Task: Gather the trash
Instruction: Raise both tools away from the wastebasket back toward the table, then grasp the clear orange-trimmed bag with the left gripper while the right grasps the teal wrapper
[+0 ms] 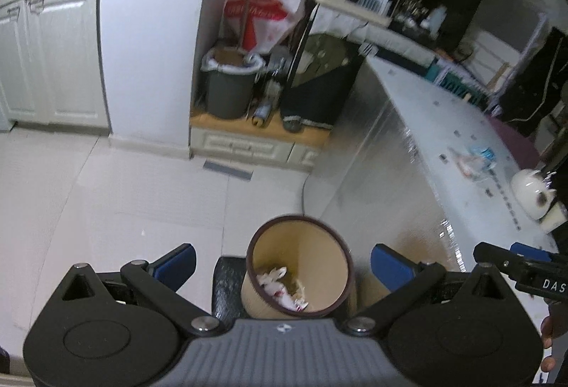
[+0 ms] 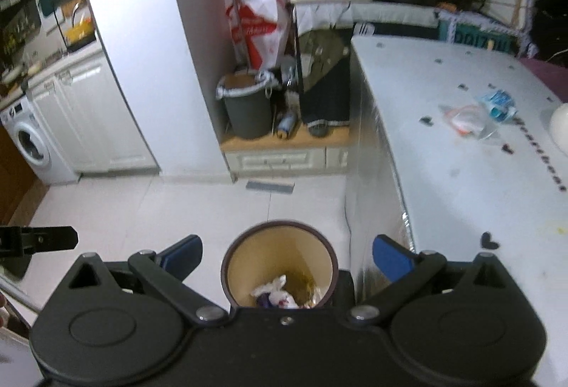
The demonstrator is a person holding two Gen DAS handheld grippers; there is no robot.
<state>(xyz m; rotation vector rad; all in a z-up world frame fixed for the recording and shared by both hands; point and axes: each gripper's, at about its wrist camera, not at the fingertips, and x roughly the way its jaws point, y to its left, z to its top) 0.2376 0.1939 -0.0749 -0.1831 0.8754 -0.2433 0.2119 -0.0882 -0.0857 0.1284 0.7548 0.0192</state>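
Bin position: the bin [image 2: 278, 275] is standing on the floor directly under both grippers, beside the table.
Left gripper [image 1: 283, 264]: its blue fingers are spreading wide apart, holding nothing.
Right gripper [image 2: 287, 257]: also gaping wide, empty.
Bin look: round, beige inside, dark rim, crumpled white and coloured trash [image 2: 280, 294] lying at the bottom.
Remaining wrappers [image 2: 479, 113]: lying on the white table [image 2: 443, 174] (well apart from the bin).
Room: pale tiled floor [image 2: 142, 209], white cabinets, a grey bucket [image 2: 246, 106] in the alcove.
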